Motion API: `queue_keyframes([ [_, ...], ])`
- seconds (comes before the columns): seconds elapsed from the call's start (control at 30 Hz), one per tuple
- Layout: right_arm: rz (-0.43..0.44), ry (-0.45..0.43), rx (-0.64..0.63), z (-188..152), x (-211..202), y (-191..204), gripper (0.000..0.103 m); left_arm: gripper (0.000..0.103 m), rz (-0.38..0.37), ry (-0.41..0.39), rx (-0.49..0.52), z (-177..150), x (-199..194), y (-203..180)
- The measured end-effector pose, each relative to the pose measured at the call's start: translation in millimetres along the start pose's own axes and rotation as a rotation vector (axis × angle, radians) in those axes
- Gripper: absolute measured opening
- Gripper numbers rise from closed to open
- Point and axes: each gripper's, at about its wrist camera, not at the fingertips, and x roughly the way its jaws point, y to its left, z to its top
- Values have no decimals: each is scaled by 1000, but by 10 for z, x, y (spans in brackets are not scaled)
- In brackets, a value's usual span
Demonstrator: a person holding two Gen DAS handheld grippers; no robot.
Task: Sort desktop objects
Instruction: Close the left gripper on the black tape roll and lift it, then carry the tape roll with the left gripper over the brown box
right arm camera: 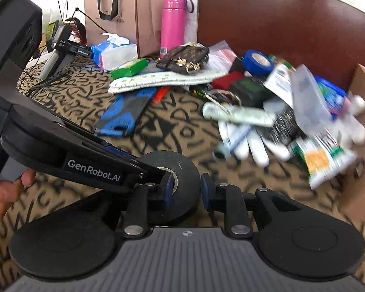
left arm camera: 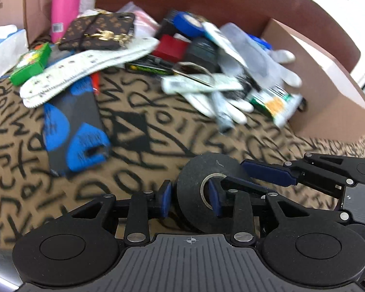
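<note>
A black tape roll (left arm camera: 194,189) (right arm camera: 182,182) sits low over the patterned cloth between both grippers. My left gripper (left arm camera: 191,200) is shut on the roll's left wall, one finger outside, one in the core hole. My right gripper (right arm camera: 186,193) is shut on the roll's right wall, its left pad in the hole and its right pad on the outer rim. The right gripper's fingers (left arm camera: 270,172) show beside the roll in the left wrist view. The left gripper's arm (right arm camera: 95,168) crosses the right wrist view.
A blurred pile lies behind: blue tape roll (right arm camera: 258,62), white gloves (right arm camera: 255,146), red box (right arm camera: 227,79), brown wallet (right arm camera: 185,58), white ruler (right arm camera: 163,79), green box (right arm camera: 129,69), blue-black phone case (left arm camera: 75,129). A cardboard box (left arm camera: 328,92) stands right, a pink bottle (right arm camera: 171,24) at the back.
</note>
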Motion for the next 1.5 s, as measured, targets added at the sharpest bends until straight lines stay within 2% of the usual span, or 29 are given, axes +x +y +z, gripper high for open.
queue_keyframes([
  [0.13,-30,1,43,-209,-256,-63,28,39,-33,28,43,-143,-27,-251],
  [0.4,-120,4,170,-664,-705,-273,29,41,-115,67,164,-345,23,-833],
  [0.47,-122,-2,199,-735,-750,-322,29,47,-111,61,187,-373,36,-926],
  [0.5,-120,-6,215,-756,-756,-349,29,46,-105,56,189,-381,32,-945],
  [0.6,-118,-16,232,-765,-741,-348,32,49,-104,64,168,-399,21,-916],
  [0.7,-123,-13,208,-774,-717,-309,35,42,-100,61,182,-411,-3,-906],
  [0.77,-122,-17,209,-793,-714,-316,36,42,-96,61,182,-401,12,-910],
  [0.8,-116,-19,226,-800,-707,-334,36,43,-94,60,181,-391,23,-910],
  [0.83,-106,-20,249,-812,-698,-365,36,49,-95,59,179,-385,34,-910],
  [1.0,-110,-30,289,-845,-710,-396,38,50,-100,58,162,-387,36,-908],
  [1.13,-96,-25,276,-832,-697,-396,34,44,-98,56,158,-392,36,-913],
  [1.2,-96,-24,280,-819,-701,-408,33,46,-84,59,152,-377,19,-949],
  [1.3,-145,-41,252,-786,-799,-405,30,46,-93,41,168,-334,-44,-1073],
  [1.5,-257,-141,195,-580,-1237,-636,30,45,-166,-73,223,-25,-276,-1507],
])
